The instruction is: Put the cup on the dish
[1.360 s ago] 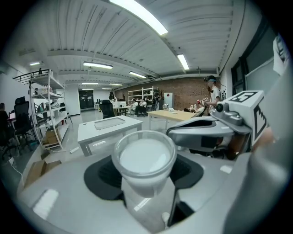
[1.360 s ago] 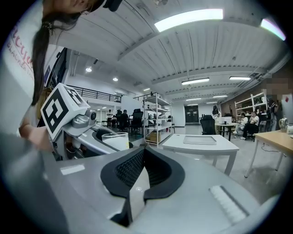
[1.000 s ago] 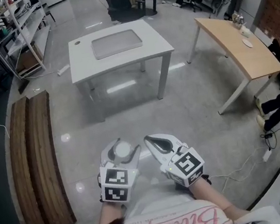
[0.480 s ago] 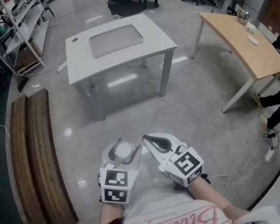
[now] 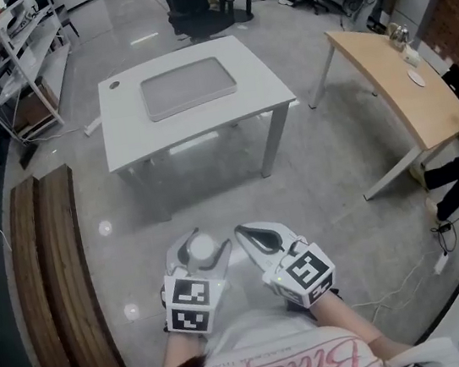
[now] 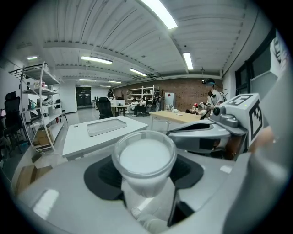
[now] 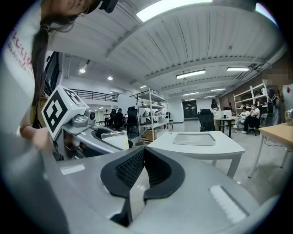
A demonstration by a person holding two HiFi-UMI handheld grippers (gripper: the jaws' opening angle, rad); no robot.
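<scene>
Clear plastic cup (image 6: 144, 157) carried; white table (image 5: 127, 125) shifted slightly in view.
L gripper (image 5: 198, 245) wide, clamping it; R gripper (image 7: 141, 157) closed, empty; grey rectangular tray (image 5: 188, 88) well ahead.

right gripper (image 7: 143, 154): jaws together (empty) | cup (image 7: 114, 138): at left | tray (image 7: 194, 138): on table (image 7: 208, 151) ahead

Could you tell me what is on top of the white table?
A flat grey dish lies on the white table, nothing visible in it; the tabletop beneath it is covered.
</scene>
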